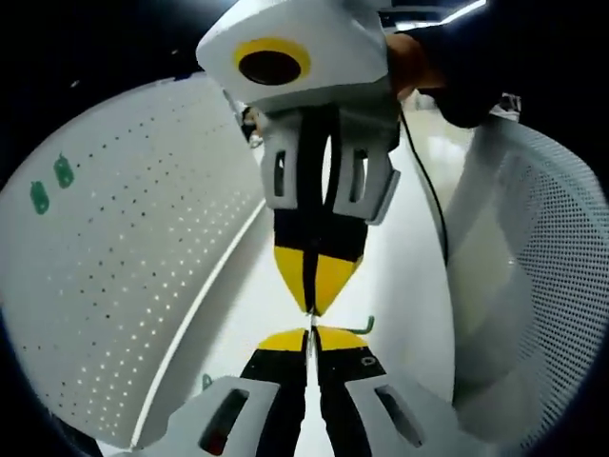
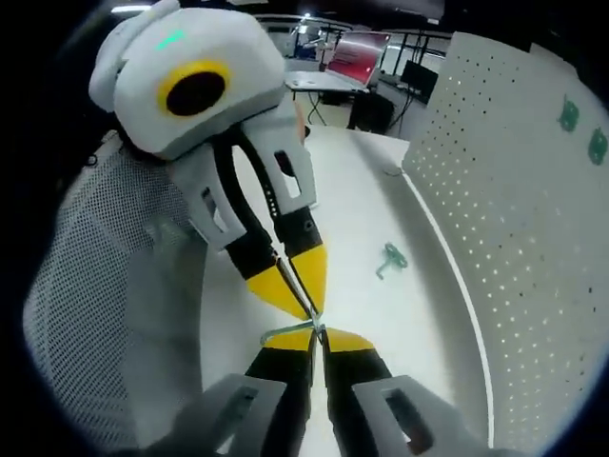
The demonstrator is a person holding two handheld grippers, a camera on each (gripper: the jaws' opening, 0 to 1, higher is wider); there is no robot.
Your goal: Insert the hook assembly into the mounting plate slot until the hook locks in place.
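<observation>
1. Jaws of the left gripper [image 1: 310,333] stood pressed together, yellow tips closed on a thin green wire hook [image 1: 362,328] whose bent end stuck out just to the right of the tips in the left gripper view.
2. Directly ahead of it, tip to tip, the right gripper [image 1: 314,303] came down from the top of that view, its jaws also closed together at the same spot.
3. In the right gripper view, the right gripper [image 2: 319,335] was clamped on the same hook [image 2: 285,332]; the wire curled out to the left of its tips.
4. There the left gripper [image 2: 309,307] met it from above, jaws pinched on the hook too.
5. A second green hook [image 2: 391,258] lay on the white table [image 2: 362,181] ahead and right of the right gripper's tips, well apart from them.
6. The white perforated mounting plate [image 2: 514,219] stood upright to the right of the right gripper, with two green pieces [image 2: 582,129] fixed high on it.
7. A white mesh panel [image 2: 105,286] stood to that gripper's left.
</observation>
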